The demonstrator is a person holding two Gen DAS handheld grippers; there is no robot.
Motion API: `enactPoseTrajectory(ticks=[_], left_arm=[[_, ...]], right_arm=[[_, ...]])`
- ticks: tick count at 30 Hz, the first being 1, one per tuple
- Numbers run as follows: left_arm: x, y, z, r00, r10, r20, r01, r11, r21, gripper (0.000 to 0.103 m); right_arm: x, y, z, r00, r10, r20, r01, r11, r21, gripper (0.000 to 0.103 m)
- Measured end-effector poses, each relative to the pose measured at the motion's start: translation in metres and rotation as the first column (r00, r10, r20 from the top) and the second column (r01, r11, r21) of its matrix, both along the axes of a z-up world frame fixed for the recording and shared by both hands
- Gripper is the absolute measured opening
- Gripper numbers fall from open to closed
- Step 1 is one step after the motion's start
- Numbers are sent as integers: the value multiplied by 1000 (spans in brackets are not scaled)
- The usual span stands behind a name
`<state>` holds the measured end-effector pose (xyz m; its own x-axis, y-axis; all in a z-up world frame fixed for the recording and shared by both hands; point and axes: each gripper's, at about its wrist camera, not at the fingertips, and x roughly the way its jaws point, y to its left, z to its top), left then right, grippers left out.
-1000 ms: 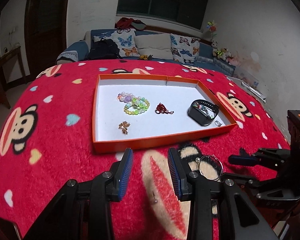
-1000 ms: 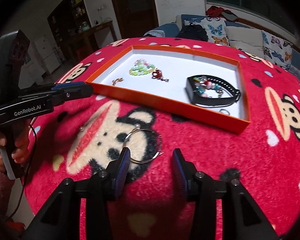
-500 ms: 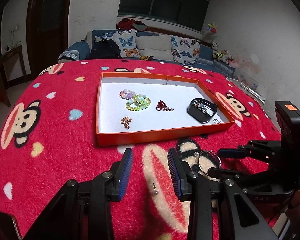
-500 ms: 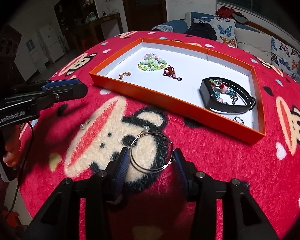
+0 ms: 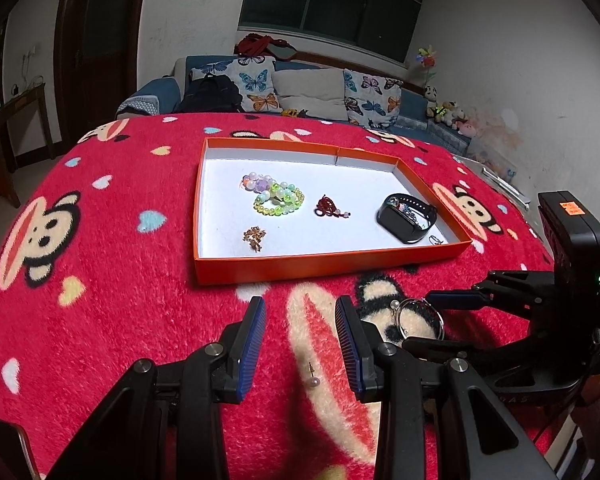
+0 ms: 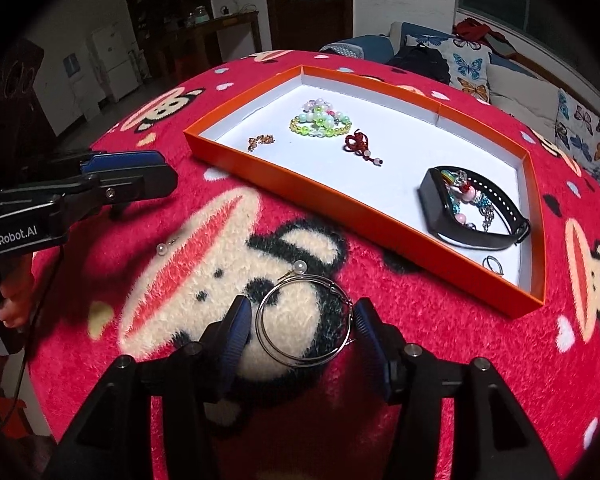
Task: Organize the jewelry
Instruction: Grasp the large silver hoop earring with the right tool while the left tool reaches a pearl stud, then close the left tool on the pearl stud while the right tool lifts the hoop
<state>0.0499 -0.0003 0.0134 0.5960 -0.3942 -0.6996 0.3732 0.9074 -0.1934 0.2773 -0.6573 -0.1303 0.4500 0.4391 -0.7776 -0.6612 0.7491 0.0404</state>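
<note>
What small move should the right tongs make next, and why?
Probably close the right tongs on the hoop earrings. The jaws have just been opening and now stand on either side of the hoops without pressing them, and the hoops lie on the blanket, outside the orange tray.

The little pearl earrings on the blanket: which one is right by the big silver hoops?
The pearl earring touching the top of the hoops, just ahead of the right gripper. The other pearl lies alone, nearer the left gripper.
</note>
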Motion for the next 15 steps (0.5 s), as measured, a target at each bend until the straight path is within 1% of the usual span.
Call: enactPoseTrajectory(ticks=[9, 15], left_arm=[[0, -3, -4, 1000, -4, -2, 4, 1000, 4, 39], [-1, -7, -5, 1000, -16, -5, 16, 1000, 2, 39]], right_arm=[[-4, 7, -2, 999, 17, 38, -14, 998, -60, 59], [-4, 4, -1, 999, 10, 37, -8, 999, -50, 55]])
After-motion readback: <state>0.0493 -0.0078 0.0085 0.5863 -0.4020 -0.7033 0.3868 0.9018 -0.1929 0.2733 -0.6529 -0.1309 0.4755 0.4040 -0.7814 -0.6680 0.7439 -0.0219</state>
